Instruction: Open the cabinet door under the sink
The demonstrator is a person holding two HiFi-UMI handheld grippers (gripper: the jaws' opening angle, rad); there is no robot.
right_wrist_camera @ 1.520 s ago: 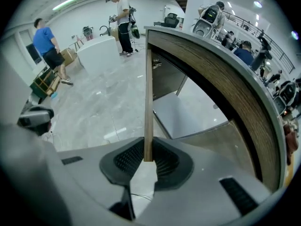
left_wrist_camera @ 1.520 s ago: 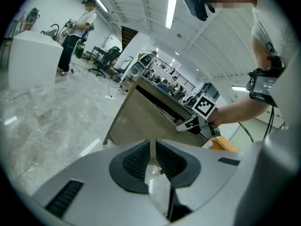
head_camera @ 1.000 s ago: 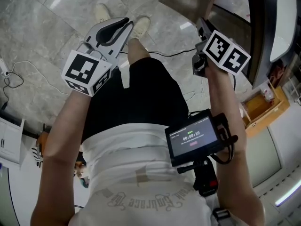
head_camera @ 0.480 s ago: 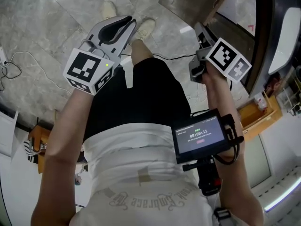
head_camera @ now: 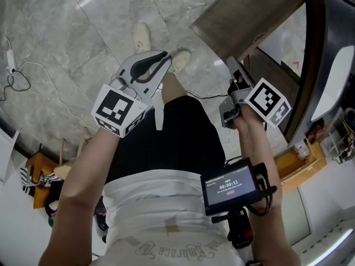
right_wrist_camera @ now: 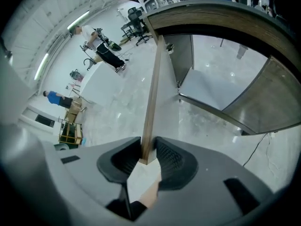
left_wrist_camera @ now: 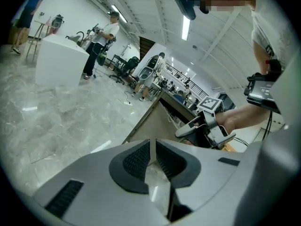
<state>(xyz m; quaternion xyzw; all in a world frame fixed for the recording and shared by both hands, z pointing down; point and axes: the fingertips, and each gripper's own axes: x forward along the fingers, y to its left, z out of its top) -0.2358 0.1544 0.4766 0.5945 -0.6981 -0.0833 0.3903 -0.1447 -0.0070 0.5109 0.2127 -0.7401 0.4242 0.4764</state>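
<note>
So the cabinet door (head_camera: 244,18) under the sink (head_camera: 333,85) is standing wide open, sticking out over the marble floor (head_camera: 66,32). The right gripper (right_wrist_camera: 148,147) is sitting right at the door's thin free edge. In the right gripper view that edge is running straight up from between the pads (right_wrist_camera: 171,161). The jaws have just been opening, so they're standing loosely either side of the wood rather than squeezing it, as far as I can see.

The left gripper (left_wrist_camera: 153,145) is hovering well to the left of the door, not touching it. Its jaws are nearly together with only a thin slit showing, and nothing is in it.

Room-wise, everything left of the door is open floor. The person's shoes (head_camera: 143,37) are standing just left of the door's near corner, and a cable (head_camera: 33,71) is trailing further left again.

Behind the door, the cabinet inside (right_wrist_camera: 207,86) is showing a pale bottom panel with wood walls curving round it. Right of the door, below the sink, a wooden box (head_camera: 302,159) is sitting on the floor (whatever's in it is too small for me to make out).
</note>
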